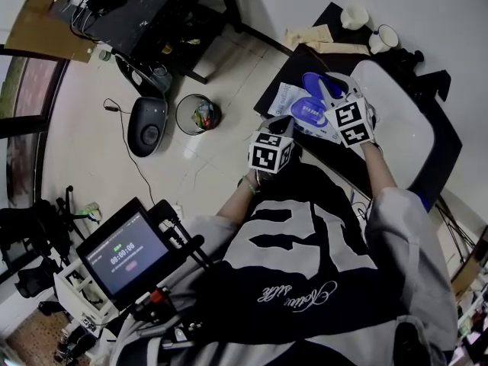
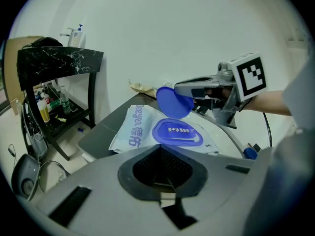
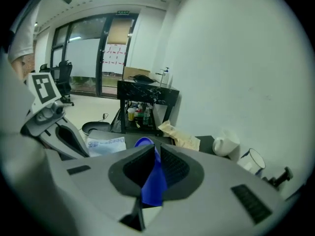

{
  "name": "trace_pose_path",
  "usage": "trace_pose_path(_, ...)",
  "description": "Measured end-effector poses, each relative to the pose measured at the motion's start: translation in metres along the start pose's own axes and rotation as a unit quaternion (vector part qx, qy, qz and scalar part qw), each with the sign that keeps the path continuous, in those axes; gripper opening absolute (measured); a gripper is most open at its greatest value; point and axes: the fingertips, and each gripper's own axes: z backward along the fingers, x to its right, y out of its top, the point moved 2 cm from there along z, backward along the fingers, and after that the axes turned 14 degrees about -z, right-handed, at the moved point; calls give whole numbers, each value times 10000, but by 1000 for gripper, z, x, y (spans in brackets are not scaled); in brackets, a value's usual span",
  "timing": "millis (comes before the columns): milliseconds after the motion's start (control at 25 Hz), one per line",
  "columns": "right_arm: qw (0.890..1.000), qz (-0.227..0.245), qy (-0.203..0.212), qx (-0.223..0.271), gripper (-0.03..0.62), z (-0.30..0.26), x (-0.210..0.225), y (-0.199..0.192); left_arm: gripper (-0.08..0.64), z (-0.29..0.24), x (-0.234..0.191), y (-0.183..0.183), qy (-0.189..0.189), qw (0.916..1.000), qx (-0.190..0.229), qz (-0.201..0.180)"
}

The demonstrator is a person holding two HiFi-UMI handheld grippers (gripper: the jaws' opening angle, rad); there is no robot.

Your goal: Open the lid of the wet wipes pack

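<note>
The wet wipes pack (image 1: pixel 284 96) lies flat at the left end of the black table (image 1: pixel 441 166). Its round blue lid (image 1: pixel 314 84) is tilted up off the blue opening frame (image 2: pixel 177 133). My right gripper (image 1: pixel 329 91) is shut on the lid's edge; in the right gripper view the lid (image 3: pixel 153 181) stands pinched between the pads. From the left gripper view, the right gripper (image 2: pixel 186 93) holds the lid (image 2: pixel 174 102) above the pack (image 2: pixel 135 129). My left gripper (image 1: pixel 286 122) is shut at the pack's near edge, which its jaws hide (image 2: pixel 162 154).
Two white mugs (image 1: pixel 354 15) (image 1: pixel 385 38) and crumpled brown paper (image 1: pixel 320 36) sit at the table's far end. A large white oval board (image 1: pixel 404 128) lies right of the pack. On the floor to the left stand a waste bin (image 1: pixel 197 114) and a black shelf (image 2: pixel 59 63).
</note>
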Motion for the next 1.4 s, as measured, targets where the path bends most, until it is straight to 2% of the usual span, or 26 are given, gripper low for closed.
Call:
trace_pose_path(160,9981,-563,-49,-252,36,-24,20,-15,-2,-2,-2,0,8,10000,-10,47)
trace_pose_path(400,9949,-848,-98,-541,36,-43,28,-33,-2,-2,-3,-1,22,10000,-21,84)
trace_pose_path(760,9887,-1493,52,160,37,-3,14,-3,-2,2,-2,-1,-78,9998,-53,176)
trace_pose_path(960,9796,-1942,-4,506,37,29,3,3,-2,2,-2,-2,-137,9997,-90,200)
trace_pose_path(1160,9690,-2371,-92,687,37,65,-15,-7,-2,7,-4,2,-323,9979,-2,560)
trace_pose_path(1400,9496,-3004,-218,869,37,99,-45,-25,-2,34,10,27,-592,9978,292,49)
